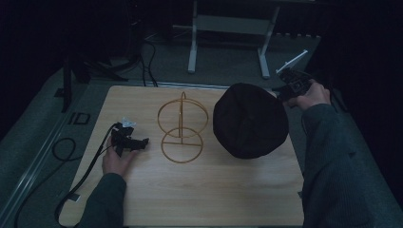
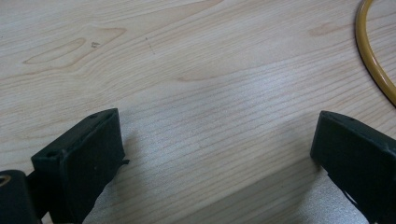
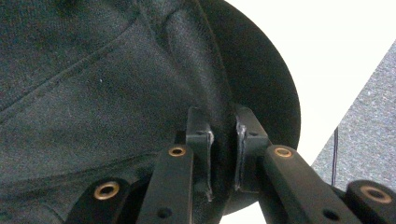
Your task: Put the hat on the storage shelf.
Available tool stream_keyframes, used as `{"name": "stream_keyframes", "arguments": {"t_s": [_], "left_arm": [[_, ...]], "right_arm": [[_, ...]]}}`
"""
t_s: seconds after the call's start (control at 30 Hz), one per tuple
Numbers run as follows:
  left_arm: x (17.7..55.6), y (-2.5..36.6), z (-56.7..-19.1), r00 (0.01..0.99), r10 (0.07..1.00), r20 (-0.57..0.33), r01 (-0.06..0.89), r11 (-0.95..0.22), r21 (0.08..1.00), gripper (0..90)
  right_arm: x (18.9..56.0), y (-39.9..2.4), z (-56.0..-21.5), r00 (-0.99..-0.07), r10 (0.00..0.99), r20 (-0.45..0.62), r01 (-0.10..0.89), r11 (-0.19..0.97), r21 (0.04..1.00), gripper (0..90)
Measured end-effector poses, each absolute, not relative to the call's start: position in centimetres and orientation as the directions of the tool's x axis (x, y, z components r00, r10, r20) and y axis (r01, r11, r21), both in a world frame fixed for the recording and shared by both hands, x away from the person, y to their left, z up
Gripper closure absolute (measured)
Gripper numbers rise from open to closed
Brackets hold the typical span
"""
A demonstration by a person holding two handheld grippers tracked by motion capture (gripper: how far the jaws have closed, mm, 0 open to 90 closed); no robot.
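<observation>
Hat (image 1: 250, 121), black and soft, hangs by its brim from the right tongs (image 3: 223, 140), whose jaws are clamped on the fabric, lifted above the right half of the desk (image 1: 199, 199) just beside the gold wire stand (image 1: 182, 127). By my reading the pick-up is done and setting the hat onto the stand is left, while the left tongs (image 2: 217, 154) rest on the desk with jaws spread and nothing between them. No brand, label or writing can be read on any of these things.
</observation>
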State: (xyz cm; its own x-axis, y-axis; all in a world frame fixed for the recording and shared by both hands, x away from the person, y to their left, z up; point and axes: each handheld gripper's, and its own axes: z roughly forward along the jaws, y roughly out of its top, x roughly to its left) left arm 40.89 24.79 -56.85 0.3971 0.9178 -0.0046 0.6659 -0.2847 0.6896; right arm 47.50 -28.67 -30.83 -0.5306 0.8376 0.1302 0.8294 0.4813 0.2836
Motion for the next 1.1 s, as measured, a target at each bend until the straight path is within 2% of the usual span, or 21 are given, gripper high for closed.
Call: {"name": "stream_keyframes", "arguments": {"t_s": [1.1], "left_arm": [[40.9, 24.8, -56.8, 0.398, 0.918, -0.004, 0.666, -0.285, 0.689, 2.1]], "right_arm": [[48.1, -23.3, -26.1, -0.597, 0.792, 0.124, 0.778, 0.534, 0.331, 79.6]]}}
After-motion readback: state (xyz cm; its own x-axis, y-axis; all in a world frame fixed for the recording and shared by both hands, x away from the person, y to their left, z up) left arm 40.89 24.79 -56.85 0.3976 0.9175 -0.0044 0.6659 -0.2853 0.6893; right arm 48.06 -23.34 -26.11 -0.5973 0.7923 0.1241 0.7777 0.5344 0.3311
